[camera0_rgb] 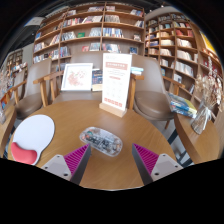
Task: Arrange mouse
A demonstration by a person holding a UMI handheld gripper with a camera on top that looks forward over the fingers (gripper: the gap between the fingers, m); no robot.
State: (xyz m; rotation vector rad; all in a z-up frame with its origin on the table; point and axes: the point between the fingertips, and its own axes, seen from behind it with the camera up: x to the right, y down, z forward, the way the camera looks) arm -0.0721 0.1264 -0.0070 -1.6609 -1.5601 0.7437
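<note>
Right now we see the mouse (101, 141) low in the frame's centre on the wooden table (120, 130), just ahead of our gripper (110, 160), whose fingers stand wide apart, holding nothing. A white mat (33, 135) lies lower left, partly cut off. Open tabletop spreads rightward.

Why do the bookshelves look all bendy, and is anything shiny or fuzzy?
In the gripper view, the wide-angle lens curves the bookshelves into an arc; the round table shows soft light with no strong glare; the clear mouse just ahead of the open gripper looks a bit blurry, and the books' titles are too small to read.
</note>
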